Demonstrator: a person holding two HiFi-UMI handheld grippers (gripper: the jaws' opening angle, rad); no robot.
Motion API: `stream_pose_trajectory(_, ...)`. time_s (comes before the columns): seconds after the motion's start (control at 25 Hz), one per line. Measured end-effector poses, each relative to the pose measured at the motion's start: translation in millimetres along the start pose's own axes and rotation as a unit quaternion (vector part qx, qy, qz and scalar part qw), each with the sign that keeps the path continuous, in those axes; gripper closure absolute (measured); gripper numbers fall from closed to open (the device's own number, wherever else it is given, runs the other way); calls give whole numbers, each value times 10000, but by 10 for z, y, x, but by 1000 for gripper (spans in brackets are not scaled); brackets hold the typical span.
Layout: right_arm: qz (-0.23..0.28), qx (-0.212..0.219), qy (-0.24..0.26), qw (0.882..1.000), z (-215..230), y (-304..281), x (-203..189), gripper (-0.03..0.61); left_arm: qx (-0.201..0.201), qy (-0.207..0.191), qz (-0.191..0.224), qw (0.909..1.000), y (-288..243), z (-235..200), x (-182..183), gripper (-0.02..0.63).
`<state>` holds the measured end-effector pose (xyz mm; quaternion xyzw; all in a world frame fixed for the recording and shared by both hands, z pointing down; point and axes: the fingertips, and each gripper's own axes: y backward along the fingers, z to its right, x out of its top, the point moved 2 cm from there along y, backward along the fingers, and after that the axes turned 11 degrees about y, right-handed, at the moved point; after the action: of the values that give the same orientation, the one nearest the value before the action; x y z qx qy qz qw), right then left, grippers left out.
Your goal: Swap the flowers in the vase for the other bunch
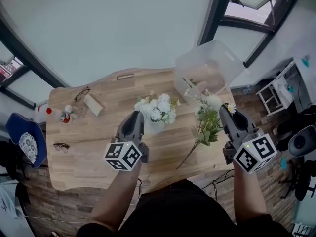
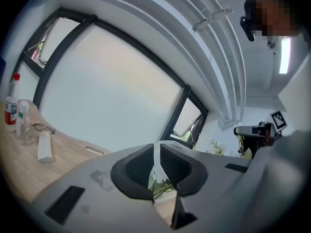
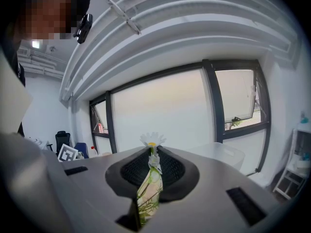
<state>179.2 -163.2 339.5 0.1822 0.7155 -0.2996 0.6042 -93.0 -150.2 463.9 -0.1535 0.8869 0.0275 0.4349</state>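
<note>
1. A big window [image 1: 98,33] fills the wall behind a wooden table [image 1: 98,152].
2. A clear box [image 1: 210,63] stands at the far side of the table, just past the tips of the right gripper [image 1: 226,110].
3. The right gripper's fingers are closed tight on the green bunch [image 1: 207,125]. Its leaves and long stem spread out to the left of those fingers. A daisy [image 3: 152,140] pokes up above the fingertips.
4. The white flowers [image 1: 159,108] sit in the middle of the table, right at the tips of the left gripper [image 2: 156,169].
5. The left gripper's fingers are closed to a thin slit. A white and green bit of those flowers is caught between them.
6. The vase [image 1: 155,126] stands under the white flowers. It is just beside the left fingertips and apart from the right fingers.
7. A bottle [image 1: 58,114] with a red cap, a pair of glasses [image 1: 82,94] and a pale block [image 1: 94,105] lie well off to the left of the left fingers.
</note>
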Motion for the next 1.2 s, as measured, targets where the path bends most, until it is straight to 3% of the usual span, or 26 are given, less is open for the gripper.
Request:
stream_pose_trajectory(0.4,240,73,42,9997,35,-117,140,525,-176,-1184,460,9917,268,329,533,594)
stream_pose_trajectory(1.2,422,491,78,9979,-203,-350,158,526,118,-1172,714,9905,788,262,872,595)
